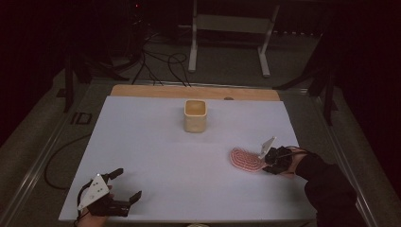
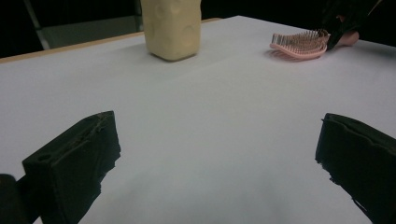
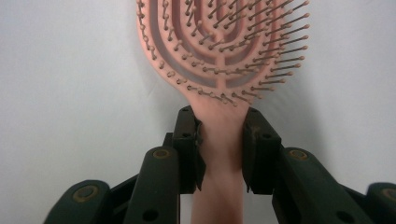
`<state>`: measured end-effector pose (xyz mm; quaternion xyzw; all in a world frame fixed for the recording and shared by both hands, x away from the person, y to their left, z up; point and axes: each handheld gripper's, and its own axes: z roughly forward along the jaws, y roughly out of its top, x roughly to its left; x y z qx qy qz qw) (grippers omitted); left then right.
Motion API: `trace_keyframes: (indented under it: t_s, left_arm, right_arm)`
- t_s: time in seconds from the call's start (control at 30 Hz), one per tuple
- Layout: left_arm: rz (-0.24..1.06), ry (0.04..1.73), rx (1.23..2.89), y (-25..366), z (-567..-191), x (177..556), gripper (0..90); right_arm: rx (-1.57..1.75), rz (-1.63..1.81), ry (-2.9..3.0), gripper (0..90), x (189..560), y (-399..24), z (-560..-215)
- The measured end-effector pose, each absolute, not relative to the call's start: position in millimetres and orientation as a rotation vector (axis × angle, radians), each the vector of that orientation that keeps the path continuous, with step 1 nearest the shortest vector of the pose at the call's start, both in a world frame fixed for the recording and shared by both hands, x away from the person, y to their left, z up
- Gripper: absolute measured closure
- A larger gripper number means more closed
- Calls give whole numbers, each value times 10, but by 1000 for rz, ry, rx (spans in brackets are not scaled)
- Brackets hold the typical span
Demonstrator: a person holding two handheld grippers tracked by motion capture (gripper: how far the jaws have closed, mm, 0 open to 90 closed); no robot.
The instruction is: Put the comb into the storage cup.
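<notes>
Gripping the pink plastic vented hairbrush (image 3: 219,51) by its handle, right gripper (image 3: 220,140) clamped.
Left gripper (image 2: 215,158) wide open, empty; cream square cup (image 1: 195,115) at twelve o'clock; no readable writing.

The cup (image 1: 195,116) stands on the desk (image 1: 151,146); the hairbrush (image 1: 244,159) lies on it right of the cup and nearer me, well apart.

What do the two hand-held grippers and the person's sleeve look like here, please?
Both are black, two-jawed tools. The left hand-held gripper carries a pale three-cornered plate with small dark dots; its jaws are blocky, rough-edged pads. The right hand-held gripper has a similar plate and round rivets on its linkage arms. The sleeve is dark.
</notes>
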<state>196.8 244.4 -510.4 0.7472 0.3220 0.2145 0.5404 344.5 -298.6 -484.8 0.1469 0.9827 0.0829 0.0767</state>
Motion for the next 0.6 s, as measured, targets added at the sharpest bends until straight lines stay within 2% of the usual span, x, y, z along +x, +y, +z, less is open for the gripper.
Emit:
trace_keyframes:
  t_s: [0.6]
  left_arm:
    - [512, 764, 1777, 2450, -5101, 1962, 4]
  right_arm:
    - [521, 626, 2850, 707, 3373, -2857, -4757]
